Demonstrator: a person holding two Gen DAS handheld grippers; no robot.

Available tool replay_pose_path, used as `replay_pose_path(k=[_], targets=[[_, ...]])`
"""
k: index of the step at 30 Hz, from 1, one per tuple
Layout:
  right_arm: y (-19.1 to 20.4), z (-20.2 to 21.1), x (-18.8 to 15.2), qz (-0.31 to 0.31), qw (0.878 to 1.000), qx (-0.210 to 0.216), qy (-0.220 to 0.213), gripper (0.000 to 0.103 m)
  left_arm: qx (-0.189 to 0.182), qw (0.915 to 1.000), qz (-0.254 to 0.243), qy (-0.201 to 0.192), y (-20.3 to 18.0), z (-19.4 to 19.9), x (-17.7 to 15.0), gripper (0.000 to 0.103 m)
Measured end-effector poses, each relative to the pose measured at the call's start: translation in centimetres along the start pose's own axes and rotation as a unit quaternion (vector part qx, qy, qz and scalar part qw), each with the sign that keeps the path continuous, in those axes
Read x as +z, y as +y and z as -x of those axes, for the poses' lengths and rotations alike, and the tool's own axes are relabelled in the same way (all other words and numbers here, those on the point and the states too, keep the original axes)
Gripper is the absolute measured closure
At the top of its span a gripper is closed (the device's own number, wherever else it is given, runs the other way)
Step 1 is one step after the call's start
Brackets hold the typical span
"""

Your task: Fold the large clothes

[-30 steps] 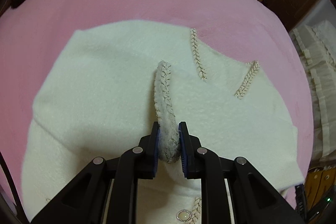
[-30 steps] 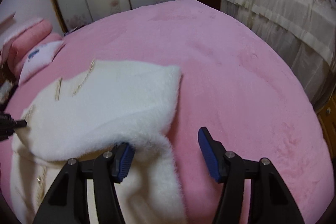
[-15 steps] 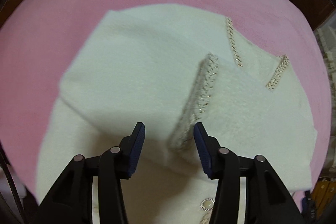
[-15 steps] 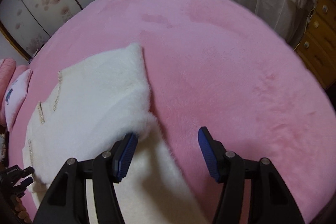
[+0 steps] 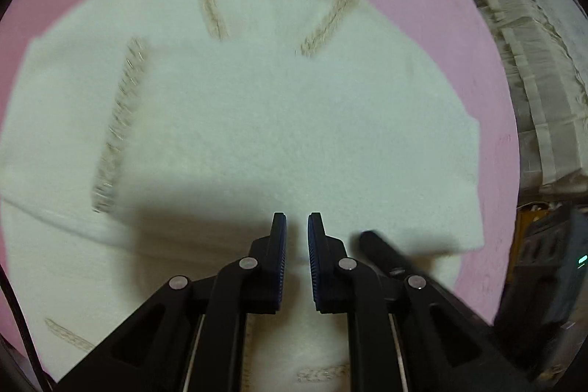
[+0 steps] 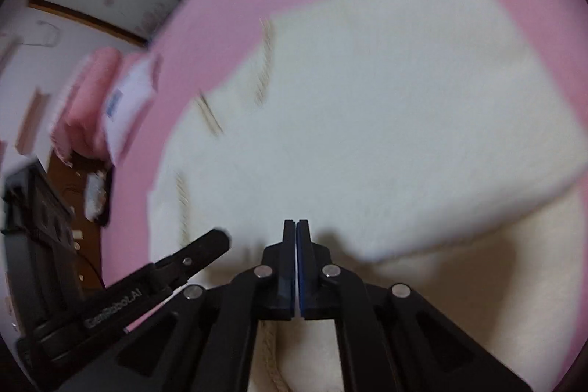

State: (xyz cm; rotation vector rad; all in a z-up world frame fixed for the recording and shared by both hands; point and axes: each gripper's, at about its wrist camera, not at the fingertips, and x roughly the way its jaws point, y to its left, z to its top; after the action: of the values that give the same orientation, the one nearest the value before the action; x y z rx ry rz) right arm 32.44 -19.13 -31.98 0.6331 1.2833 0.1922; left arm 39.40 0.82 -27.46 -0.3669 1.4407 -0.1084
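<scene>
Both grippers have let go of the cream fluffy garment with braided trim strips (image 5: 279,105) and swung in over its middle; half a second back the braided front edge lay between the left jaws and the right jaws straddled the fleecy hem.

Left wrist view: left gripper (image 5: 297,226) has just been closing; jaws stand a narrow gap apart, nothing between them, poised over the folded upper layer. Garment lies spread on the pink plush bed cover (image 5: 492,68), three braid strips visible, blurred. Tip of the right gripper shows just right of the left one.

Right wrist view: right gripper (image 6: 296,226) has just closed; jaws are pressed together, empty, above the cloth. Left gripper's black finger sits just to its left. Pink pillows (image 6: 92,98) at far left edge.
</scene>
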Motion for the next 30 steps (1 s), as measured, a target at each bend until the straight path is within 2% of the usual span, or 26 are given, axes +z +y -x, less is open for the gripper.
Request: replay_pose_path(k=[1,2,3,4,5,6,7,9,10,12,13,15,16,18,20,22,23,26,30], targets=[[-0.1,-1.0,0.0,0.009,0.999,-0.022,0.022,0.103,-0.007,0.9998,0.015,0.007,0.7,-0.4,0.3,0.093],[-0.3,-1.4,-0.1,0.019,0.999,-0.023,0.029,0.103,0.001,0.9997,0.022,0.009,1.5,-0.6,0.6,0.093],[-0.7,-1.3,-0.1,0.031,0.999,-0.009,0.030,0.103,0.020,0.9995,0.023,0.011,2.3,-0.8,0.6,0.093],[-1.2,-0.9,0.0,0.041,0.999,-0.005,0.029,0.103,0.061,0.9978,0.021,0.012,3.4,-0.9,0.7,0.093],[-1.9,0.0,0.1,0.060,0.998,-0.027,0.017,0.103,0.086,0.9960,0.021,0.008,4.7,-0.8,0.7,0.093],[-2.6,0.9,0.1,0.079,0.994,-0.074,-0.002,0.103,0.093,0.9953,0.027,0.003,6.1,-0.5,0.7,0.093],[-3.6,1.8,0.3,0.097,0.987,-0.125,-0.022,0.103,0.090,0.9948,0.047,-0.002,7.9,0.0,0.6,0.093],[-6.3,3.8,1.0,0.097,0.974,-0.199,-0.056,0.103,0.089,0.9926,0.082,-0.005,10.5,0.7,0.4,0.095],[-8.0,4.8,1.3,0.079,0.973,-0.208,-0.064,0.103,0.076,0.9921,0.100,-0.004,11.8,0.9,0.2,0.096],[-10.1,6.2,1.6,0.040,0.983,-0.167,-0.065,0.103,0.045,0.9913,0.123,-0.012,13.0,1.2,-0.3,0.096],[-10.2,6.4,1.5,0.041,0.982,-0.169,-0.068,0.103,0.043,0.9908,0.127,-0.014,13.1,1.2,-0.4,0.096],[-8.3,6.0,1.0,0.092,0.971,-0.208,-0.075,0.103,0.065,0.9911,0.114,-0.020,12.3,1.5,-0.8,0.096],[-6.9,5.7,0.6,0.115,0.967,-0.214,-0.083,0.103,0.069,0.9927,0.093,-0.034,10.7,1.6,-1.1,0.096],[-4.4,5.1,-0.3,0.150,0.973,-0.155,-0.084,0.103,0.054,0.9957,0.055,-0.051,8.5,2.4,-1.2,0.096],[-2.2,2.9,-0.6,0.148,0.987,-0.053,-0.038,0.103,0.025,0.9982,0.013,-0.052,5.6,2.5,-1.1,0.096],[-0.5,-0.1,-0.7,0.127,0.992,0.016,0.010,0.103,0.009,0.9987,-0.014,-0.048,2.9,1.2,-0.3,0.096],[0.1,-1.4,-0.7,0.117,0.992,0.039,0.014,0.103,0.008,0.9987,-0.018,-0.046,2.3,0.7,0.3,0.096],[1.3,-4.1,1.4,0.087,0.994,0.059,-0.003,0.103,-0.007,0.9973,-0.012,-0.072,1.5,-0.3,3.5,0.096],[1.2,-5.0,5.9,0.092,0.994,0.043,-0.049,0.103,0.048,0.9948,-0.016,-0.089,1.8,-2.5,8.5,0.096]])
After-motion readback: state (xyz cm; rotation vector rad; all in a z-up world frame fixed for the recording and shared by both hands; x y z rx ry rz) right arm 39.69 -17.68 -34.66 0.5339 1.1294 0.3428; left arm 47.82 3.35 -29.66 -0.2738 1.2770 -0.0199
